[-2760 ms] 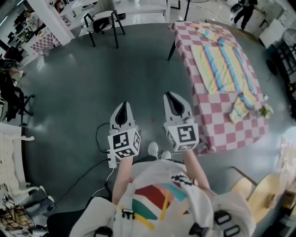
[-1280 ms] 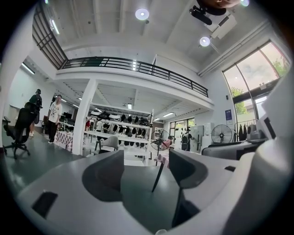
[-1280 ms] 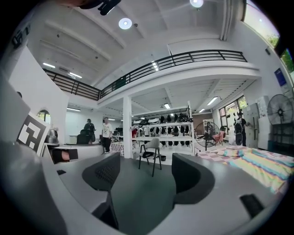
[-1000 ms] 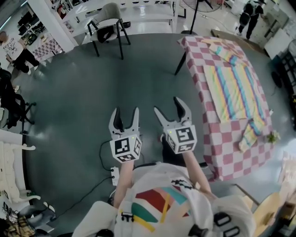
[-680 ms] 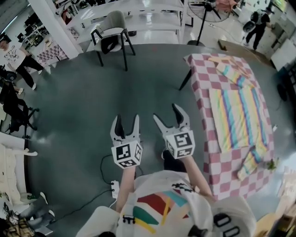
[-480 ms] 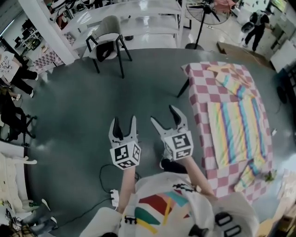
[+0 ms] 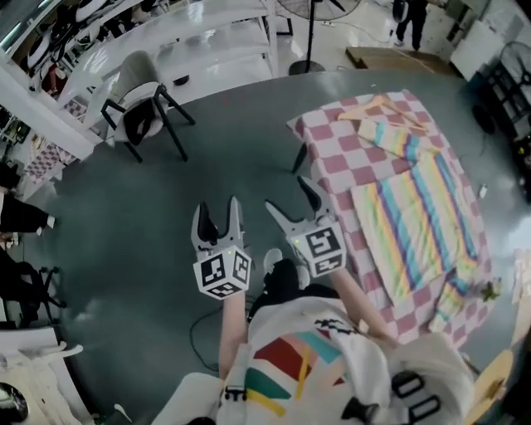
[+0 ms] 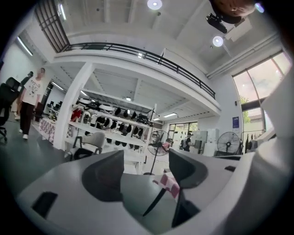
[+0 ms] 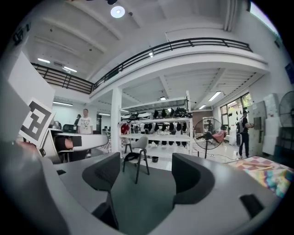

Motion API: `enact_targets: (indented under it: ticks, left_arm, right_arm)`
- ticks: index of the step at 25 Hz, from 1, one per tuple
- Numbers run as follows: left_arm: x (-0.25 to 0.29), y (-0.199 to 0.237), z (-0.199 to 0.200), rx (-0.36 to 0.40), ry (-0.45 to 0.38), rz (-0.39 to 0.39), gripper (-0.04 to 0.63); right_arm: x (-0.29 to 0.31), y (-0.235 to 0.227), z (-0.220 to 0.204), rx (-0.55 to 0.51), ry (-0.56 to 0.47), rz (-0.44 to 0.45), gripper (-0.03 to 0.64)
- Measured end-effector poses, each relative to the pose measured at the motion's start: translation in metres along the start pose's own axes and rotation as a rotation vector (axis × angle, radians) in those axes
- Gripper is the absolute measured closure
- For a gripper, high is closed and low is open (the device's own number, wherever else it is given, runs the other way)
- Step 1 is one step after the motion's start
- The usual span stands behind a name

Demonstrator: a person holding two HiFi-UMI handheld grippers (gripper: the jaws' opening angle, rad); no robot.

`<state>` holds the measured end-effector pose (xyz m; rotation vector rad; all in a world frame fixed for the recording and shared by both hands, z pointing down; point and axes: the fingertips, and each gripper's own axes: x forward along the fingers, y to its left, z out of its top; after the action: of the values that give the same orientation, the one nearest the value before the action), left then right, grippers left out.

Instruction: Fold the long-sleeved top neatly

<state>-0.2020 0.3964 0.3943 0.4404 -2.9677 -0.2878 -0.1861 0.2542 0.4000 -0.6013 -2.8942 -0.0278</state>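
Note:
The long-sleeved top (image 7: 415, 207), striped in yellow, blue and pink, lies spread flat on a table with a pink-and-white checked cloth (image 7: 328, 137) at the right of the head view. Both grippers hang in the air over the grey floor, left of the table and apart from it. My left gripper (image 7: 218, 212) is open and empty. My right gripper (image 7: 292, 197) is open and empty too, close to the table's near corner. In the left gripper view the gripper (image 8: 146, 172) frames a table corner (image 8: 169, 183). The right gripper (image 9: 142, 179) faces a chair, with the top (image 9: 275, 176) at far right.
A grey chair (image 7: 141, 108) stands on the floor at the upper left, also in the right gripper view as the chair (image 9: 138, 153). A standing fan's base (image 7: 309, 65) and white shelving sit behind the table. A person (image 7: 411, 12) stands far off.
Both grippers were shut 2.8 s ago and now stand open. The view has swung, so the table and top lie closer to the right gripper.

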Motion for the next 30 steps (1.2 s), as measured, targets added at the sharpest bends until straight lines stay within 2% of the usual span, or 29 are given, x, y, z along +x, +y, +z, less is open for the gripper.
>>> enact_targets:
  ticks: [4, 9, 13, 16, 19, 22, 24, 27, 30]
  left_arm:
    - [0.082, -0.059, -0.007, -0.007, 0.06, -0.2, 0.31]
    - [0.176, -0.161, -0.014, 0.017, 0.142, -0.514, 0.308]
    - [0.22, -0.235, -0.03, 0.011, 0.234, -0.752, 0.307]
    - [0.242, -0.28, -0.047, -0.053, 0.329, -0.882, 0.307]
    - [0.258, -0.313, -0.072, -0.143, 0.45, -0.968, 0.307]
    - [0.273, -0.34, -0.104, -0.21, 0.574, -1.01, 0.307]
    - [0.283, -0.355, -0.127, -0.294, 0.68, -0.993, 0.307]
    - [0.301, -0.367, -0.168, -0.484, 0.856, -0.883, 0.308]
    - [0.321, -0.371, -0.209, -0.611, 0.982, -0.742, 0.308]
  right_arm:
    - [0.002, -0.065, -0.002, 0.023, 0.041, -0.16, 0.291]
    - [-0.004, -0.158, 0.006, 0.065, 0.032, -0.435, 0.291]
    - [-0.029, -0.215, 0.004, 0.118, 0.031, -0.678, 0.291]
    - [-0.048, -0.244, -0.002, 0.149, 0.048, -0.82, 0.291]
    - [-0.066, -0.256, -0.011, 0.179, 0.068, -0.929, 0.291]
    - [-0.087, -0.267, -0.018, 0.213, 0.061, -1.043, 0.291]
    - [-0.1, -0.27, -0.023, 0.232, 0.061, -1.108, 0.291]
    - [-0.119, -0.268, -0.033, 0.259, 0.081, -1.189, 0.292]
    - [-0.13, -0.265, -0.044, 0.291, 0.1, -1.24, 0.293]
